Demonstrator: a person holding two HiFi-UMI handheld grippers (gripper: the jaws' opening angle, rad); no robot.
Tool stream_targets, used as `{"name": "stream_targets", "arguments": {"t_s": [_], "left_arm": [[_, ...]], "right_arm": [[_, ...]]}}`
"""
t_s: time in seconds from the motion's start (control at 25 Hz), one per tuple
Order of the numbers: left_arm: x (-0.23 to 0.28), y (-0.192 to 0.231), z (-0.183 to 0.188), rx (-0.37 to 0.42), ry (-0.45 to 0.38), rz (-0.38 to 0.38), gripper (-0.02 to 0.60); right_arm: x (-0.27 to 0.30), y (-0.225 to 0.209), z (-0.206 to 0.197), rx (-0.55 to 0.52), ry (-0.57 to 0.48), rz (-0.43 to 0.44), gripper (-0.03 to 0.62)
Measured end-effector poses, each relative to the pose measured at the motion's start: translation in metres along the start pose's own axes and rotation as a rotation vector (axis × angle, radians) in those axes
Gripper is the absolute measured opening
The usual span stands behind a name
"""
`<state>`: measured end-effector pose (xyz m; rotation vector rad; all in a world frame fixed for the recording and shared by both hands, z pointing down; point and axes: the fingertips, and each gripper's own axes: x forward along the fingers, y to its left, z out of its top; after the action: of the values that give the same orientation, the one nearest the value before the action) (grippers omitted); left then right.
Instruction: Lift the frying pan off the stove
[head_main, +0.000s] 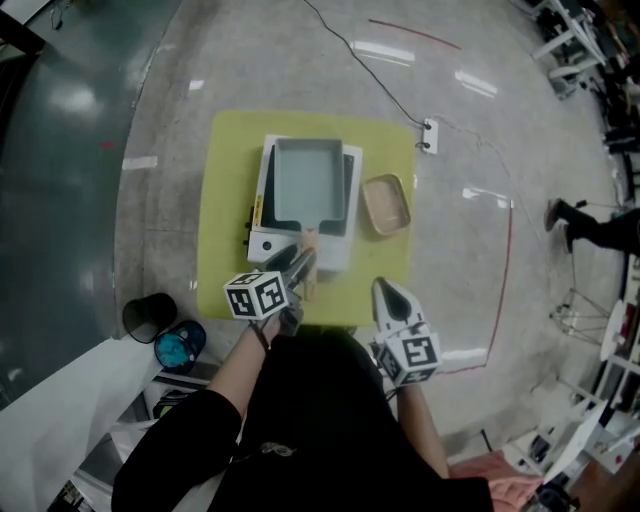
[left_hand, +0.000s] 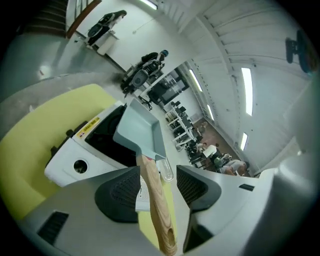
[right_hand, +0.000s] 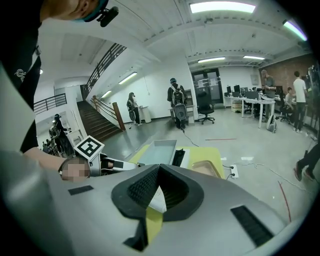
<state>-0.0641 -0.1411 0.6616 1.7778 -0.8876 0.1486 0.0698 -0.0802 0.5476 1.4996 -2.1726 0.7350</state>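
Note:
A square grey-blue frying pan (head_main: 308, 180) sits on a white portable stove (head_main: 262, 245) on a yellow table (head_main: 225, 230). Its wooden handle (head_main: 309, 268) points toward me. My left gripper (head_main: 303, 258) stands open with the handle (left_hand: 155, 200) running between its jaws; a gap shows on the right side of the handle. In the left gripper view the pan (left_hand: 139, 132) rests on the stove (left_hand: 75, 155) beyond the gripper (left_hand: 157, 182). My right gripper (head_main: 383, 288) hovers at the table's near right edge, shut and empty (right_hand: 159, 167), looking toward the pan (right_hand: 159, 151).
A tan oval dish (head_main: 385, 204) lies on the table right of the stove. A power strip (head_main: 429, 135) with its cable lies on the floor behind the table. A black bin (head_main: 148, 316) and a blue object (head_main: 180, 345) stand on the floor at the near left.

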Motion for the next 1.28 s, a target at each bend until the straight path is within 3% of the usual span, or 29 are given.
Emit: {"name": "stream_targets", "arguments": {"t_s": [0.36,1.28], "left_arm": [[0.026,0.008,0.001,-0.144,0.008,-0.073,0.262],[0.054,0.01,-0.004,-0.248,0.061,-0.145,0.262]], "right_arm": [[0.007,-0.011,0.001,0.033,0.031,-0.032,0.015],[0.006,-0.012,-0.005,0.054,-0.002,-0.069,0.015]]}}
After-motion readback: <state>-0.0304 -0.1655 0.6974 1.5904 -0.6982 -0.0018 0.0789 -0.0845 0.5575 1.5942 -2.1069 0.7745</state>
